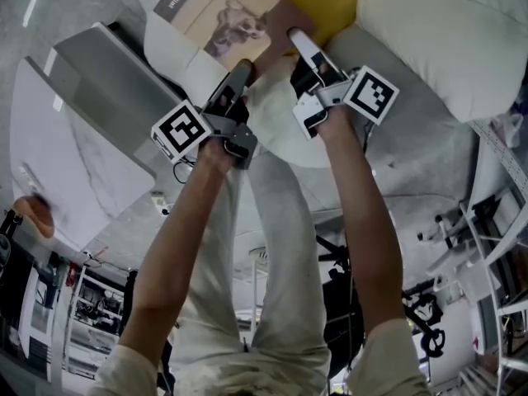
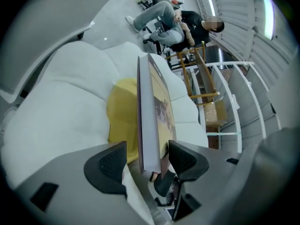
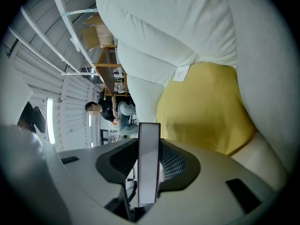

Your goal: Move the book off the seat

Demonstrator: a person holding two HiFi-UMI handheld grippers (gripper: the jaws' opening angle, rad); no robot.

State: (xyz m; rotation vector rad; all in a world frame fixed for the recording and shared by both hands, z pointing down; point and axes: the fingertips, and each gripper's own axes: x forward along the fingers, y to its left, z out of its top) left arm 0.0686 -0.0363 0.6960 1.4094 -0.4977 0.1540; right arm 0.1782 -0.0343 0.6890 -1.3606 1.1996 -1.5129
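Both forearms, left [image 1: 177, 246] and right [image 1: 363, 221], reach forward side by side, with the wrists tipped slightly down. The left claw [image 2: 147, 161] is spread and straddles the book's [image 2: 152, 111] lower edge, its pads clear of both covers. It looks like a guard or a fresh grip in waiting, not a support. The right claw [image 3: 149, 161] pinches the book edge-on with a pad pressed to each face, so it alone seems to carry it. The book stands upright in front of the yellow cushion [image 3: 206, 107]. It appears lifted from the white seat [image 1: 421, 31] but not yet carried away from it.
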